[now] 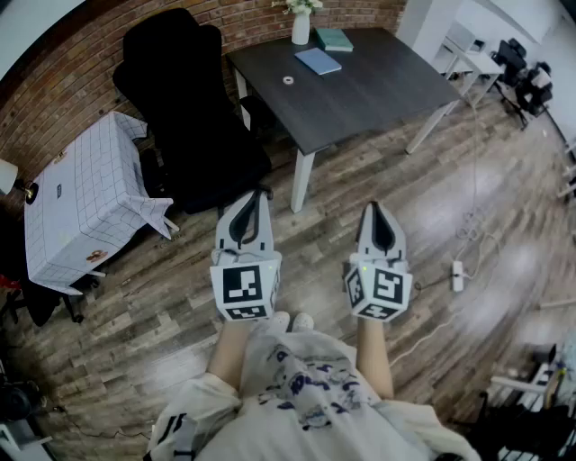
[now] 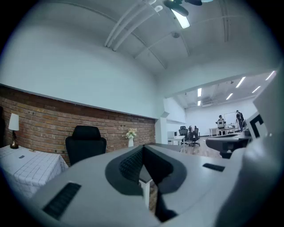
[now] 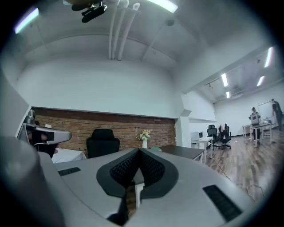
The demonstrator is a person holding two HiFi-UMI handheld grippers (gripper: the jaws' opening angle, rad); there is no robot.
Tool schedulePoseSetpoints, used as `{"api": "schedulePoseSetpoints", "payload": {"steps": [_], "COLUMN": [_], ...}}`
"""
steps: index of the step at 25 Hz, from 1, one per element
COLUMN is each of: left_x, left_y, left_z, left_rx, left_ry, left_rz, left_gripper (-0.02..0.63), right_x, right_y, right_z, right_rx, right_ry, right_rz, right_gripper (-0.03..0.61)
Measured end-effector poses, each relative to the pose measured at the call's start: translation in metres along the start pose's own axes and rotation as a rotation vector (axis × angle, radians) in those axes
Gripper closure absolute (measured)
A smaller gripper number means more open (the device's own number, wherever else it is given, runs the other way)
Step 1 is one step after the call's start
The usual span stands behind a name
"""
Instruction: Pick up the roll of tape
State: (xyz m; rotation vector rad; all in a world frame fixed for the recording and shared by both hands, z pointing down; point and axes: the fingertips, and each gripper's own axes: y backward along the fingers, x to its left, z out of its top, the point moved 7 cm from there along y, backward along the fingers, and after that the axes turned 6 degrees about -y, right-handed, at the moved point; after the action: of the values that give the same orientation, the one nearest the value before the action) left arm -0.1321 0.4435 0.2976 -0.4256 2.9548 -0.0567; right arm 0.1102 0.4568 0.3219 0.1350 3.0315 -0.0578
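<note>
The task is at its very start: the approach has not begun. The roll of tape (image 1: 288,80) lies flat on the dark counter (image 1: 378,90), near its middle and well apart from both claws, with open wooden floor (image 1: 162,315) between the person and the counter.

The left claw (image 1: 259,194) is clenched on nothing, its jaws meeting at the tips. The right claw (image 1: 373,208) is the same, pressed together and empty. Both are held level, side by side in front of the person, pointing towards the counter.

My judgement is that the next move calls for walking up to the counter. One claw then has to spread its jaws and come down over the small ring so that the jaws close across it. The tape is low and flat, so the jaws probably need to tip downward to catch its rim instead of sliding over it.

Counted on the counter:
- one roll of tape;
- two books, a blue book (image 1: 318,61) just beyond the tape and a green book (image 1: 334,39) further back;
- one white vase (image 1: 301,27) with flowers at the far edge.

One black chair (image 1: 184,99) stands to the counter's left. There are two claws.
</note>
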Motion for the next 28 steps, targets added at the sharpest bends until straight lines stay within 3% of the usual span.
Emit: {"api": "schedulePoseSetpoints", "payload": {"steps": [28], "left_x": [-0.035], "left_y": [-0.01], "left_z": [-0.005], "left_rx": [0.019], "left_ry": [-0.002], "left_rz": [0.036], "left_gripper": [0.612], "right_x": [-0.039], "right_y": [-0.003], "right_z": [-0.003], "right_rx": [-0.011], "right_ry": [0.009], "right_rz": [0.036], "right_gripper": [0.574]}}
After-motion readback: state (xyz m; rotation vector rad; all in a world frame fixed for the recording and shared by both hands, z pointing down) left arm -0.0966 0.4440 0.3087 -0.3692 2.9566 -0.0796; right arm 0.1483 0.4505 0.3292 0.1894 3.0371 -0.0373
